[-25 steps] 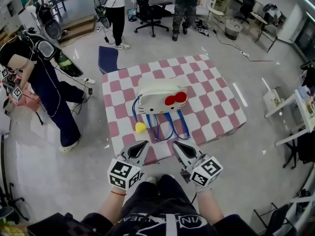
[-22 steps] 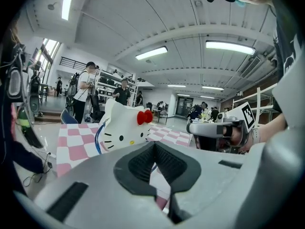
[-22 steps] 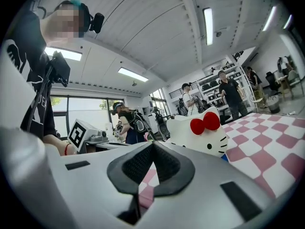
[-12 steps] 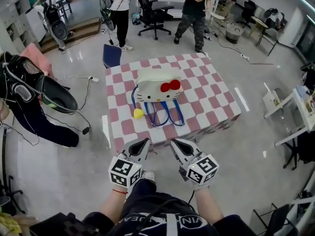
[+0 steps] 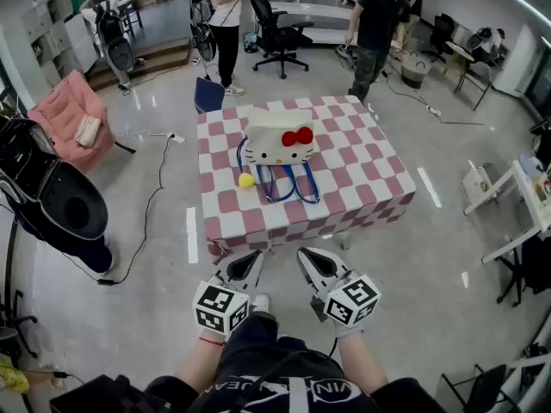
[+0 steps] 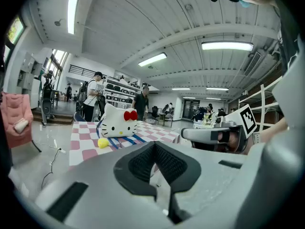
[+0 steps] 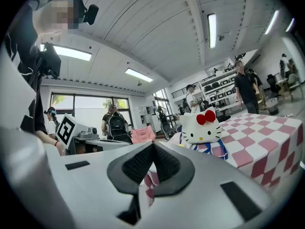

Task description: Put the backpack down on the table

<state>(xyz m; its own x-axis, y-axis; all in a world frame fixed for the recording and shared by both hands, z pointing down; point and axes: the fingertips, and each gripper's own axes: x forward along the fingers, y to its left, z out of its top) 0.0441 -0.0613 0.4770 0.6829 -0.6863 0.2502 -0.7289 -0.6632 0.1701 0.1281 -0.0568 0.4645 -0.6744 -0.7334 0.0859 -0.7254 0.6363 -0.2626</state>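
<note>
The table (image 5: 366, 175) stands in the upper middle of the head view, covered by a cloth of pink and white squares. The backpack (image 5: 277, 143), white and shaped like a cat's face with a red bow, lies on the cloth at the left half of the table. Its blue straps (image 5: 288, 183) spread over the cloth toward the lower edge of the frame. A small yellow ball-like thing (image 5: 246, 180) lies just beside the straps, on their left.

Around the table there is a grey shiny floor (image 5: 155, 308) with a dark cable (image 5: 148, 218) that runs across it at the left. A pink armchair (image 5: 62, 123) is in the upper left. A black office chair (image 5: 280, 26) and two standing persons, one in a white top (image 5: 225, 11) and one in a dark shirt (image 5: 374, 24), are along the upper edge.

Both grippers are in the lower middle of the frame, below the table and apart from it. The left gripper (image 5: 252, 256) and the right gripper (image 5: 306, 255) are held side by side and point up the frame toward the table. Each one has its jaws pressed together with nothing between them. The marker cubes sit just above the person's hands, and the dark-clothed knees are at the bottom edge.
</note>
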